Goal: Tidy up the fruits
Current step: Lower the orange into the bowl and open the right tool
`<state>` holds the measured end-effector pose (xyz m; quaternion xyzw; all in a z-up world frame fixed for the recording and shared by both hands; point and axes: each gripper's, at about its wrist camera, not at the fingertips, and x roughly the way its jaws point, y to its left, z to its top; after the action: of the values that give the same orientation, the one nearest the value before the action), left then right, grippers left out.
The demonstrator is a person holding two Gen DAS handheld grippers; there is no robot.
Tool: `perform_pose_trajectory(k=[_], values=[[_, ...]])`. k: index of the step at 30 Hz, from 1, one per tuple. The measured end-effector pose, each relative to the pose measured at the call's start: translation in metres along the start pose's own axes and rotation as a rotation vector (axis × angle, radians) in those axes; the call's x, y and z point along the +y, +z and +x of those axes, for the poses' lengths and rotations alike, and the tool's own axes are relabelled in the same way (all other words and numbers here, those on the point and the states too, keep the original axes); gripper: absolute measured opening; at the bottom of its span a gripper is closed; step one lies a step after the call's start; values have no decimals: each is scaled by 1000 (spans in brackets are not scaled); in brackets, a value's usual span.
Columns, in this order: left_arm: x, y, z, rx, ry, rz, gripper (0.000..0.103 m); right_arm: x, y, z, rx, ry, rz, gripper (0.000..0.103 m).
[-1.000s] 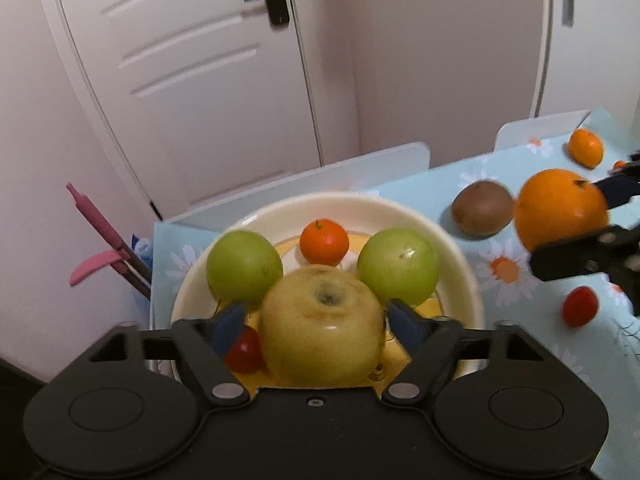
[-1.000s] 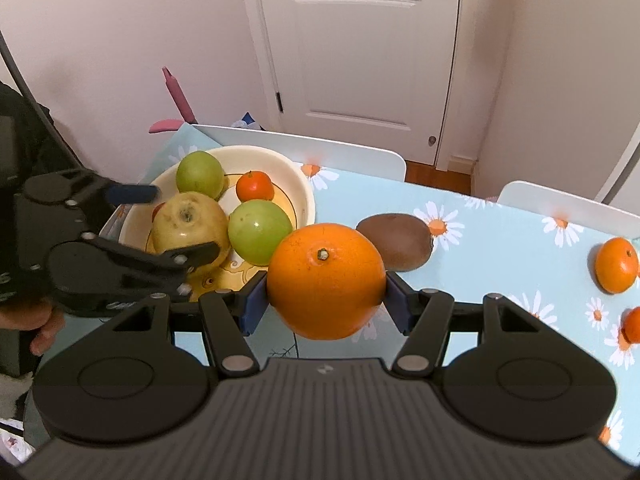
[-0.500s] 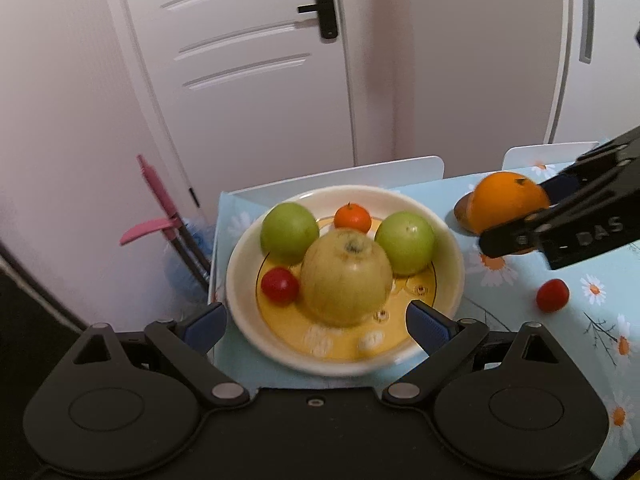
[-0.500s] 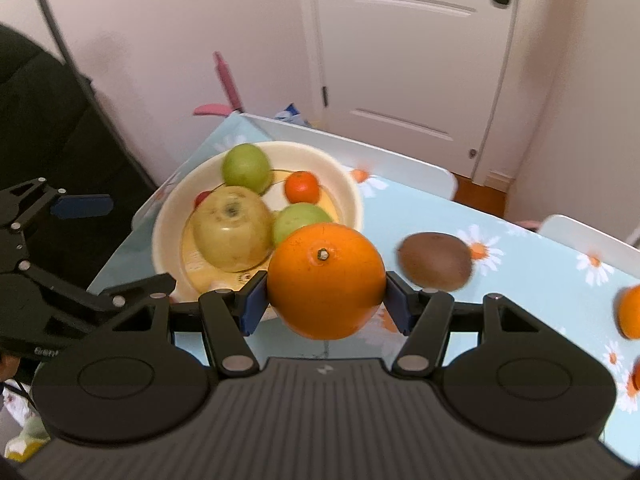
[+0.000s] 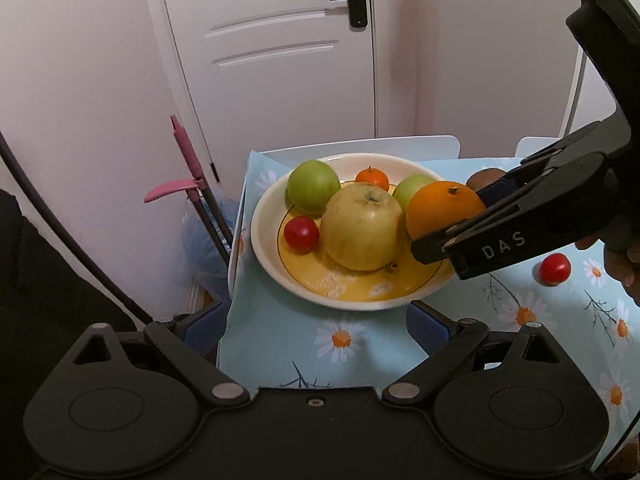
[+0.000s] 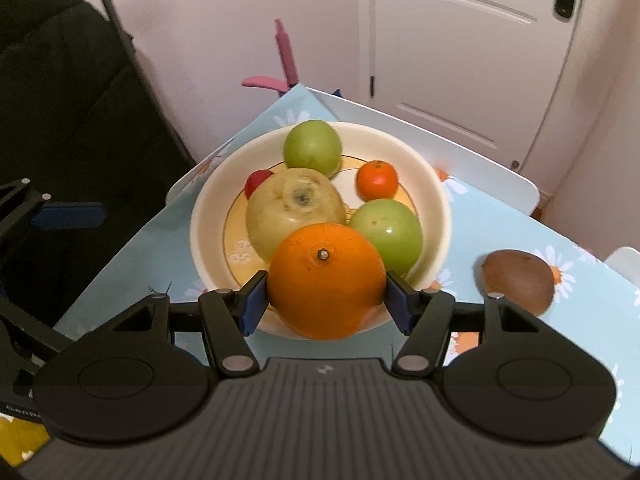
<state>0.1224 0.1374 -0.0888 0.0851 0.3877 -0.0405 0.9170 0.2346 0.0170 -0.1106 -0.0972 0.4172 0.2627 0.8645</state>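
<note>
A cream bowl (image 5: 264, 248) (image 6: 200, 216) holds a large yellow apple (image 5: 362, 228) (image 6: 294, 208), two green apples (image 5: 312, 186) (image 6: 388, 232), a mandarin (image 5: 372, 178) and a cherry tomato (image 5: 301, 234). My right gripper (image 6: 326, 302) (image 5: 444, 216) has a big orange (image 6: 326, 280) (image 5: 442, 208) between its blue pads, low over the bowl's near-right rim beside the yellow apple. Its jaws are opening, with the pads still at the orange's sides. My left gripper (image 5: 314, 324) stands open and empty, drawn back over the table's front edge.
A kiwi (image 6: 518, 280) and a second cherry tomato (image 5: 554, 268) lie on the daisy tablecloth to the right of the bowl. White chair backs (image 5: 360, 146) line the far edge. A pink-handled tool (image 5: 188, 160) leans by the door; a hand (image 5: 624, 256) holds the right gripper.
My left gripper let go of the yellow apple in the bowl and pulled back. My right gripper carried the orange leftward and down to the bowl's rim.
</note>
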Motion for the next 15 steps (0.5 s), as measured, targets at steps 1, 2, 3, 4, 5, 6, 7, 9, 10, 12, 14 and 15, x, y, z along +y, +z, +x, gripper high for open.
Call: perform_pose_trajectory(k=[1,2,3,4,5,6,7,9,10,12,14,15], values=[[1,-1,0,2,1,-1,99,1,0,-4,-20,-6,-1,93],[2,-1,-1,4,2,-3,99,0,0,-8,-38,-17,3,101],[3,-2,-2,5,2,-5,99,-1,0,-12,-56,-28,11,103],[3,-2,-3,5,2,-7,99,-2,1,-16,-64,-30,22,103],[3,-3,-5,5,2,-10,99,-3,1,-19,-61,-27,37,103],[4,-3,-6,4,1,-11,99,-4,1,-22,-60,-29,54,103],[4,-3,-8,3,-1,-11,99,-5,0,-25,-61,-30,66,103],[4,-3,-11,-1,-5,-10,99,-6,-1,-32,-63,-36,83,103],[3,-3,-13,-3,-7,-9,99,-5,-2,-36,-63,-43,88,103],[2,-2,-16,-8,-12,-4,99,-3,-3,-42,-66,-56,91,103],[2,1,-20,-17,-18,2,99,-2,-6,-51,-75,-70,100,103],[1,2,-23,-22,-21,6,99,-2,-7,-55,-80,-75,107,103]])
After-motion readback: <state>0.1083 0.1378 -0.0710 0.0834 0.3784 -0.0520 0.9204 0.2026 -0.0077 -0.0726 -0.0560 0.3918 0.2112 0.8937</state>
